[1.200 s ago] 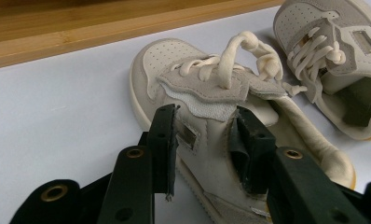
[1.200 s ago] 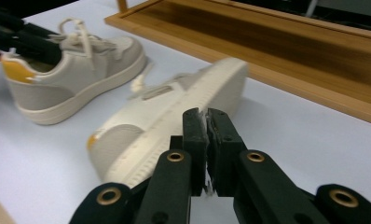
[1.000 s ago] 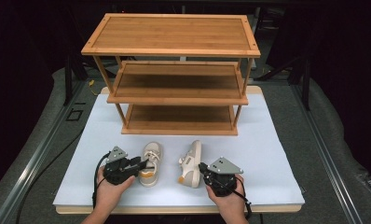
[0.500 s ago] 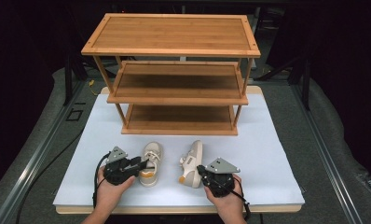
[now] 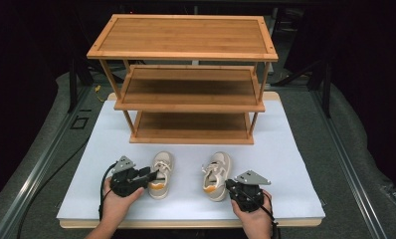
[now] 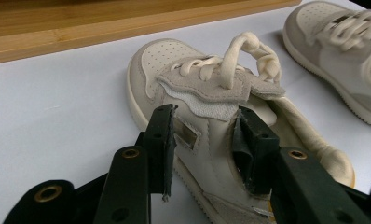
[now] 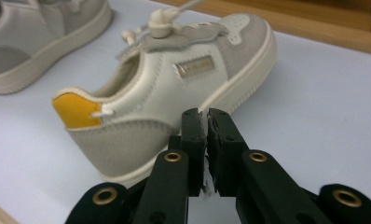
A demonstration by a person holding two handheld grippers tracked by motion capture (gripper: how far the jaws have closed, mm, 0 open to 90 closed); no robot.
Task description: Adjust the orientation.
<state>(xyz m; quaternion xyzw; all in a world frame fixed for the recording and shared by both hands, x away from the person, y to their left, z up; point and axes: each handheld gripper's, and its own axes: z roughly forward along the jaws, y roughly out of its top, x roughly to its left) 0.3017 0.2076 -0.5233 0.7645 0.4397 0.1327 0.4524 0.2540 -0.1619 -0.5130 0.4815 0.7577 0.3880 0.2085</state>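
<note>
the left shoe [image 6: 207, 121], lying on the white mat [image 5: 295, 164], is straddled by the spread left gripper [image 6: 204, 140], while the nearly clenched right gripper [image 7: 206, 122] is held just beside the right shoe [image 7: 174, 88], whose metal tag is unreadable.

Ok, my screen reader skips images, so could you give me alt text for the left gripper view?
A cream and grey child's sneaker lies on a white table, with the left gripper astride its side, one black finger outside and one inside the opening. A second sneaker sits at the upper right, a wooden shelf behind.

two shoes [image 5: 186, 175] before wooden rack [image 5: 186, 74]
</note>
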